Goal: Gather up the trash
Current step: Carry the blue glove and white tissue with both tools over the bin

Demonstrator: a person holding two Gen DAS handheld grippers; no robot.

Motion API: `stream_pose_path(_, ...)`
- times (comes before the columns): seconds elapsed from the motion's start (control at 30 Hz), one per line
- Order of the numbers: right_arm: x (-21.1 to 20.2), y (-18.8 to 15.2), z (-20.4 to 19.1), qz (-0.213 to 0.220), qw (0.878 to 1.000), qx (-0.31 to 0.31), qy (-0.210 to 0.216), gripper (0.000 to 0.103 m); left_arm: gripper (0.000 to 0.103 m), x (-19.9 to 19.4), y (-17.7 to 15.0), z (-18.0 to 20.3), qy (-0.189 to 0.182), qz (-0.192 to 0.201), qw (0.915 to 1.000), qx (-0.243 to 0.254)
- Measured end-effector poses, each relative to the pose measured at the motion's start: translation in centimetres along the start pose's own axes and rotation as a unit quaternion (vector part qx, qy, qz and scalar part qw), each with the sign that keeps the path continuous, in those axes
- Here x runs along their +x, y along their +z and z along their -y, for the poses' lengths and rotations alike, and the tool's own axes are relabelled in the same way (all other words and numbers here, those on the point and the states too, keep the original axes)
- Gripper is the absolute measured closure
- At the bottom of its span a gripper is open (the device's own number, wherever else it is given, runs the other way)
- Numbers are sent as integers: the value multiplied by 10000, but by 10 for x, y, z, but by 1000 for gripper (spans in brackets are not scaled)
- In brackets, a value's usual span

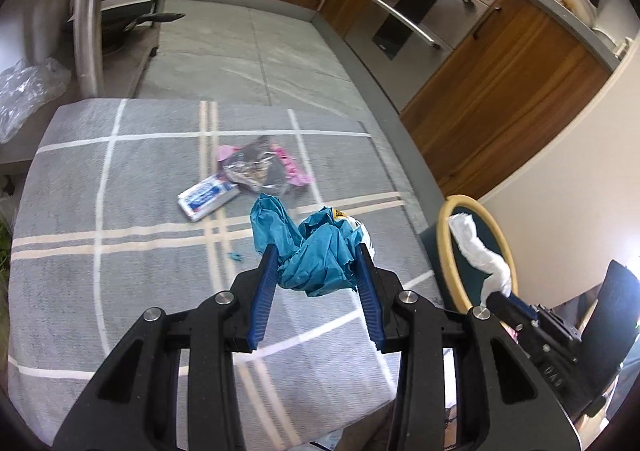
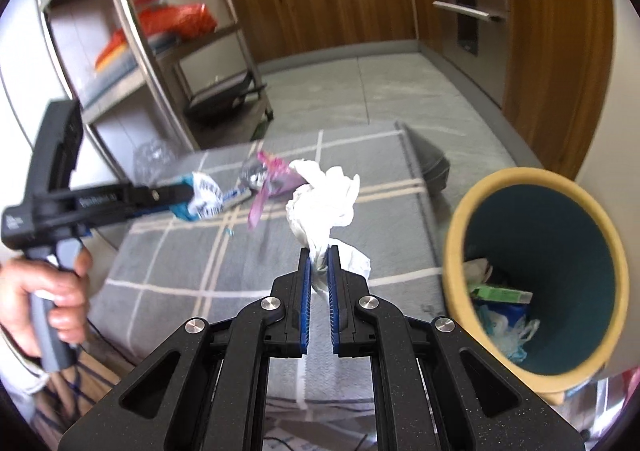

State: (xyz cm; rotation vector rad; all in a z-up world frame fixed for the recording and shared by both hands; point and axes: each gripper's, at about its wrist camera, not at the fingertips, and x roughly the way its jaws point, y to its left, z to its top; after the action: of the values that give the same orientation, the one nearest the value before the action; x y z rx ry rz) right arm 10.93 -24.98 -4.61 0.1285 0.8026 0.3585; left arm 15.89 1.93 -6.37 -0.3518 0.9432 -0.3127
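My left gripper (image 1: 316, 255) is shut on a crumpled teal paper wad (image 1: 308, 247) with a white printed wrapper behind it, held above the grey plaid mat (image 1: 120, 251). My right gripper (image 2: 319, 257) is shut on a crumpled white tissue (image 2: 324, 199), held above the mat just left of the bin (image 2: 536, 275). The bin is yellow-rimmed, teal inside, and holds a green carton and plastic scraps. On the mat lie a white and blue wrapper (image 1: 206, 197) and a silver and pink foil packet (image 1: 260, 167). The white tissue also shows over the bin rim (image 1: 480, 251).
A metal shelf rack (image 2: 132, 51) with orange bags stands left. Wooden cabinets and an oven (image 1: 420, 15) line the far right. A clear plastic bag (image 1: 28, 91) lies at the left. The floor is grey tile.
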Motion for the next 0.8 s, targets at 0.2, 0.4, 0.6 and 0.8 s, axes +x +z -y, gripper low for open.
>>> stream_pose_path(0.2, -20, 0, 24, 199, 9993, 319, -68, 94, 65, 5, 0, 26, -135, -8, 9997, 207)
stream_pose_path(0.4, -32, -4, 48, 317, 9973, 566, -337, 94, 65, 14, 1, 52, -252, -89, 9988, 401)
stream_pose_path(0.6, -43, -10, 74, 386, 9945, 744, -630, 94, 65, 27, 1, 85, -408, -197, 9972, 603)
stream_pose_path(0.8, -57, -18, 104, 450, 9900, 952, -936, 94, 65, 43, -1, 127, -613, -325, 9936, 888)
